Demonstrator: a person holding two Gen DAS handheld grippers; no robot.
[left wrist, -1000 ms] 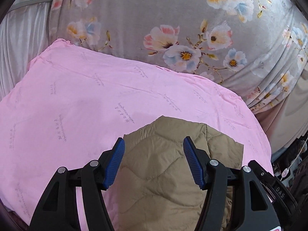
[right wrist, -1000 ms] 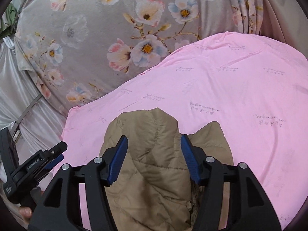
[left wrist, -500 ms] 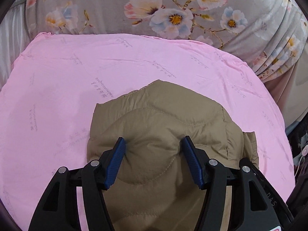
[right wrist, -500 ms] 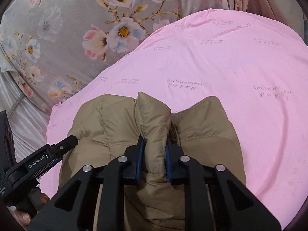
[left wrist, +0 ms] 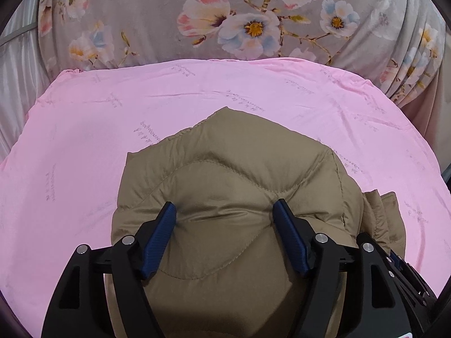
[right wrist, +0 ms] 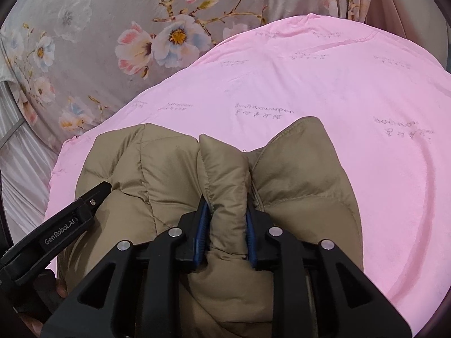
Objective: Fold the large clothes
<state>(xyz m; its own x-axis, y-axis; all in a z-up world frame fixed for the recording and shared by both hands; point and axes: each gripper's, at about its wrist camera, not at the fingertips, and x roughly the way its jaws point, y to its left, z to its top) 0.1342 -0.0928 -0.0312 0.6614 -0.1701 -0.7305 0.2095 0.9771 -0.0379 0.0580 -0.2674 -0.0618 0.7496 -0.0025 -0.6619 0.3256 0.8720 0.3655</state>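
so the tan quilted puffer jacket (left wrist: 225, 197) is lying bunched up on a pink sheet (left wrist: 84, 140) with faint script printed all over it, closer to the near edge than the middle. the left claw (left wrist: 225, 219) is spread wide, both blue pads pressing down into the padded fabric with a fat quilted panel bulging up between them, so it's not pinching anything, just sitting released on top of the jacket. the right claw (right wrist: 227, 225) is clenched tight on a raised ridge of the jacket (right wrist: 296, 183), a thick fold of tan fabric squeezed between its blue pads (right wrist: 201, 231) and sticking up past the fingertips. in the right wrist view you can also see the black body of the left claw (right wrist: 70, 219) poking in from the lower left, resting against the jacket's left side, with "genrobot.ai" printed on it. behind the pink sheet there's a grey floral fabric (left wrist: 225, 14) with big white, pink and blue flowers, and a bit of pale satiny cloth (right wrist: 19, 174) off to the left edge.
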